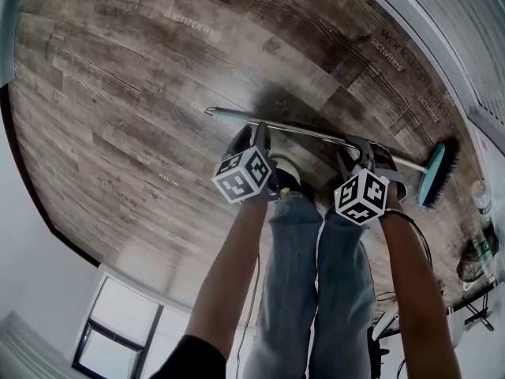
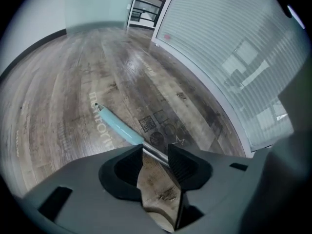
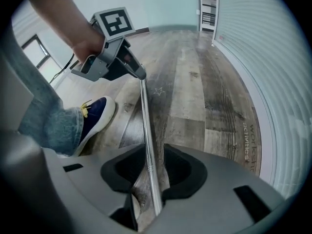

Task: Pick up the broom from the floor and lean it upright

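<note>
In the head view, both arms reach straight down in front of the person's legs. The left gripper (image 1: pixel 254 135) and the right gripper (image 1: pixel 360 150) point steeply at the floor (image 1: pixel 118 133). The broom (image 1: pixel 309 132) lies flat on the floor, across and just ahead of the feet. Its teal grip (image 1: pixel 229 114) is at the left and its brush head (image 1: pixel 439 172) is at the right. Each gripper is low over the metal handle, the two well apart along it.

In the left gripper view, the jaws stand apart. The thin metal handle (image 2: pixel 157 153) crosses the gap between them, just past the end of the teal grip. The pads do not press on it.

In the right gripper view, the jaws also stand apart, and the handle runs lengthwise through the gap with space on both sides. Farther along the handle is the left gripper with a hand (image 3: pixel 87 45) on it, and beside it a dark blue shoe (image 3: pixel 95 113).
</note>
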